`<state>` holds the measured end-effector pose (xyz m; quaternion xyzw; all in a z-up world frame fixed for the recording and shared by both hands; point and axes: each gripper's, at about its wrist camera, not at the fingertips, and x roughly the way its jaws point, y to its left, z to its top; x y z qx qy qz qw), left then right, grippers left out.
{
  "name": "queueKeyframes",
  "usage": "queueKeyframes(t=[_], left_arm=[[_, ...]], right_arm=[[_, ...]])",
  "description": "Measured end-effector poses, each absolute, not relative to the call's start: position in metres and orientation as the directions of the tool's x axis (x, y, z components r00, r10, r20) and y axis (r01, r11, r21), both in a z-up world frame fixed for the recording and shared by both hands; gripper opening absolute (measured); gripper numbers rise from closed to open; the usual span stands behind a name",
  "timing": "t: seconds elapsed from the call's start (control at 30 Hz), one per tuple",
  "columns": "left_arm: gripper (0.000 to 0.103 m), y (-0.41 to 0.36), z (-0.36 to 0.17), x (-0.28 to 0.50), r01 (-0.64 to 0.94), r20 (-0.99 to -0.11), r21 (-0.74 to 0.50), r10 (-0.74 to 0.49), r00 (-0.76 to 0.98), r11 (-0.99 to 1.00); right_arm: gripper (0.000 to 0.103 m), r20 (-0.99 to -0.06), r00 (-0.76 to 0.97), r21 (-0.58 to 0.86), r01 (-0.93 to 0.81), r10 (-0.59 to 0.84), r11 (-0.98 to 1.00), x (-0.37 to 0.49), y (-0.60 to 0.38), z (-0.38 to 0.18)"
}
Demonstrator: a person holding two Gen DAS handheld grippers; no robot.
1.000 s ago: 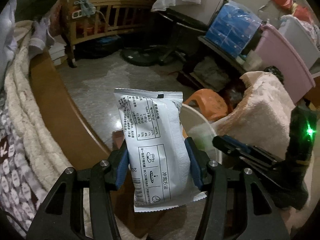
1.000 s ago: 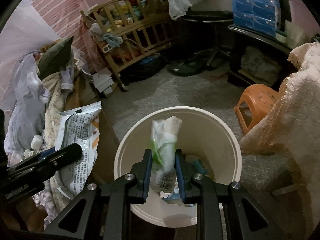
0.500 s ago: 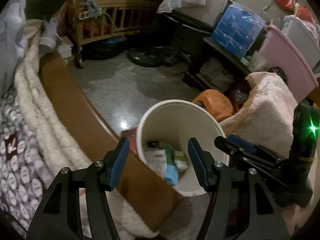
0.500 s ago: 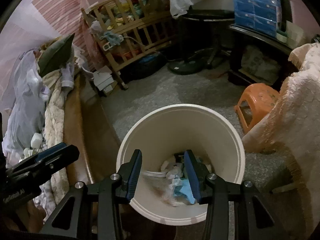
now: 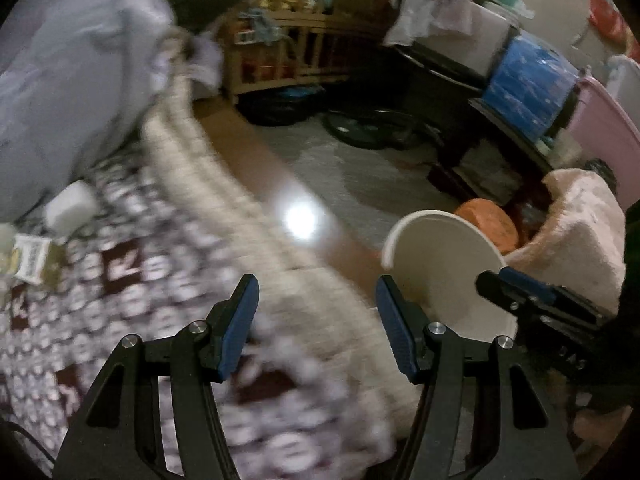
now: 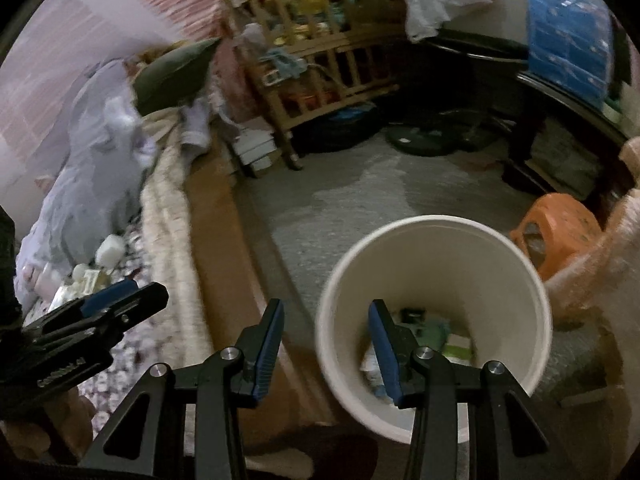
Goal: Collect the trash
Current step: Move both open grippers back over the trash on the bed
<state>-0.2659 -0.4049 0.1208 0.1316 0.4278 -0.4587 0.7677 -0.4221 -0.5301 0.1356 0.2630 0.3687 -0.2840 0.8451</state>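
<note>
white bin (image 6: 436, 240), wrappers (image 6: 436, 336) inside; both tongs empty

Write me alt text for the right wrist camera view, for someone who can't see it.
The open, empty right gripper hovers at the near rim of a white trash bin on the floor, with wrappers at its bottom. The left gripper sits at lower left over a cluttered bed.

Motion blur smears the patterned blanket (image 5: 132, 280); small packets (image 5: 30, 264) on it (left of the bin (image 5: 444, 264)) stay unreadable.
</note>
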Motion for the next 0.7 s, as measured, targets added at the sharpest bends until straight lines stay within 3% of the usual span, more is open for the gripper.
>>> queueKeyframes(t=[0.7], left_arm=[[0.059,-0.187,0.097,-0.108,0.509,-0.828,-0.102,-0.356,0.432,0.855]], right_arm=[[0.042,-0.806,0.591,0.266,0.315,0.031,0.911,-0.241,-0.387,0.113]])
